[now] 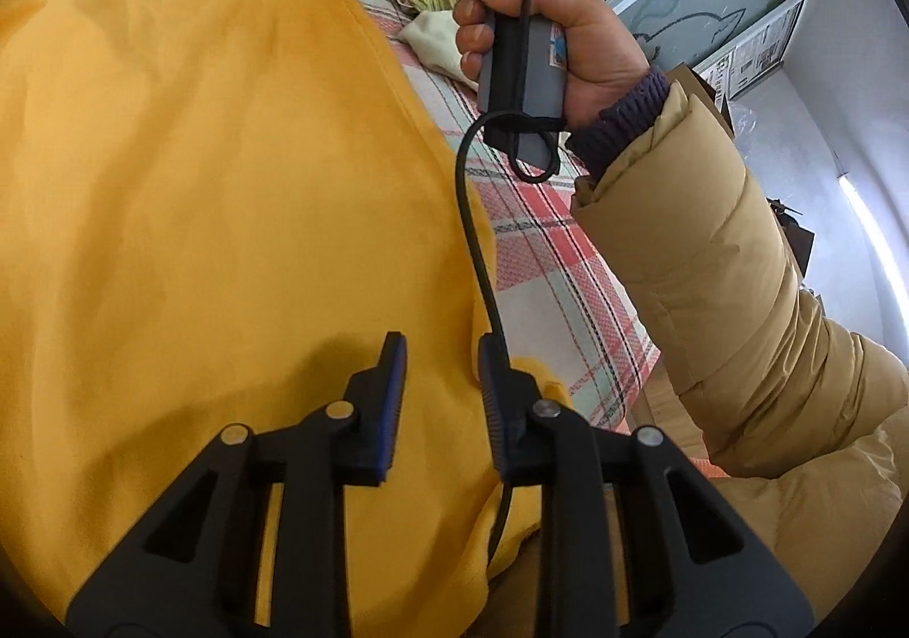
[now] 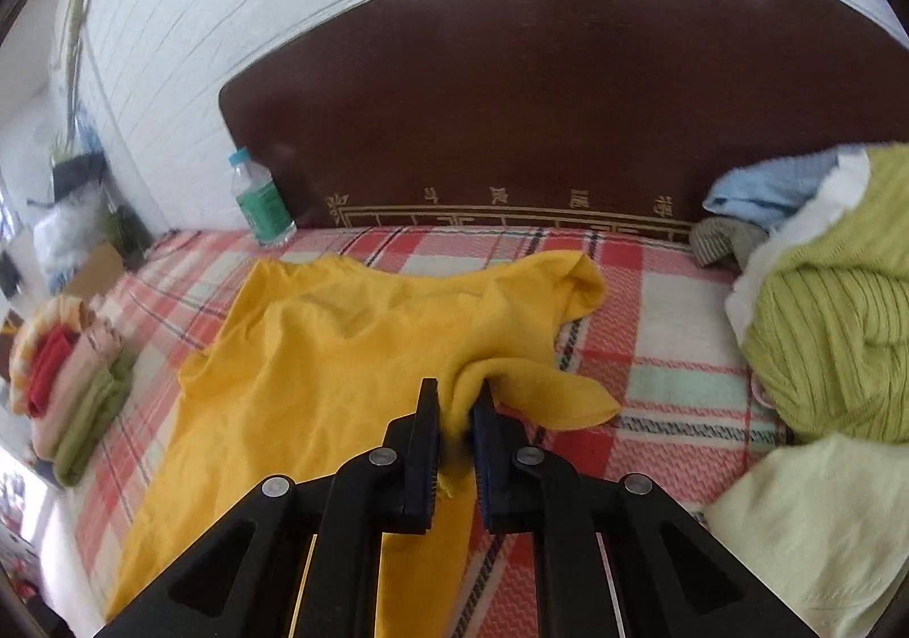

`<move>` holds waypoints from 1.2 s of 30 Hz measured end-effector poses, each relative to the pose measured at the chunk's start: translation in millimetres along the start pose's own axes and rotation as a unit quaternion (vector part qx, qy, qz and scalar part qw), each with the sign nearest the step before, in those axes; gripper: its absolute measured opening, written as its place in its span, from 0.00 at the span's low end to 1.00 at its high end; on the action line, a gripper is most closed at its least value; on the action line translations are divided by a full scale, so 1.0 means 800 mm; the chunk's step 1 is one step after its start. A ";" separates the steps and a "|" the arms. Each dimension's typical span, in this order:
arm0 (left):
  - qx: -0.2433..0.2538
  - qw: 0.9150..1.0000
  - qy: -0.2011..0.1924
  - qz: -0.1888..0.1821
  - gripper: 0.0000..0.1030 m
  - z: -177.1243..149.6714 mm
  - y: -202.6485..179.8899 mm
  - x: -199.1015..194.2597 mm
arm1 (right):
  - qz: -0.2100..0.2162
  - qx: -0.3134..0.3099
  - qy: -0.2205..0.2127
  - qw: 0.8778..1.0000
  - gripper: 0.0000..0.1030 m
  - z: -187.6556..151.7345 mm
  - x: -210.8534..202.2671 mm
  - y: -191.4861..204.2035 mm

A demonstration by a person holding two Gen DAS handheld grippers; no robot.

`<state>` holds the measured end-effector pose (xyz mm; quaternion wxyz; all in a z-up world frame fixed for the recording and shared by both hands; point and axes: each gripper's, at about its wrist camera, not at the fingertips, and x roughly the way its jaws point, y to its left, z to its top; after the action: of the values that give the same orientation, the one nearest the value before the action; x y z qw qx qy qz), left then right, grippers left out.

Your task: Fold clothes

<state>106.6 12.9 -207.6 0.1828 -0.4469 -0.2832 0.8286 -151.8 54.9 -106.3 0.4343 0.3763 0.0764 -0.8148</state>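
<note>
The yellow shirt (image 2: 341, 354) covers the middle of the bed (image 2: 670, 308), from near the headboard (image 2: 540, 115) to the front edge. Open plaid cover lies to its right, a clear strip between the shirt and the heap of green and blue clothes (image 2: 824, 308) that blocks the right edge up to the headboard corner. A pale green garment (image 2: 807, 524) fills the front right corner. Along the left edge a stack of folded clothes (image 2: 68, 382) narrows the lane beside the shirt. A water bottle (image 2: 258, 197) stands in the far left corner against the headboard. In the left wrist view, a sleeved arm (image 1: 710, 286) and a hanging black cable (image 1: 477, 240) cross the space above the shirt's right side.
</note>
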 end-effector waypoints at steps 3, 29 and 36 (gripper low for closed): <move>-0.005 1.000 -0.004 -0.008 0.27 -0.006 0.008 -0.010 | 0.004 -0.034 0.028 0.999 0.10 0.000 0.031 0.037; -0.066 0.997 -0.041 -0.018 0.73 0.019 0.068 -0.037 | 0.134 0.004 0.099 0.986 0.56 -0.252 -0.187 0.027; -0.040 0.999 -0.012 -0.035 0.73 0.008 0.040 -0.030 | 0.183 0.019 0.096 0.978 0.50 -0.311 -0.219 0.059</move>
<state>112.4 -27.3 -209.7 0.1899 -0.4337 -0.3340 0.8151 79.9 252.1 -153.2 0.5596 0.4690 0.0320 -0.6825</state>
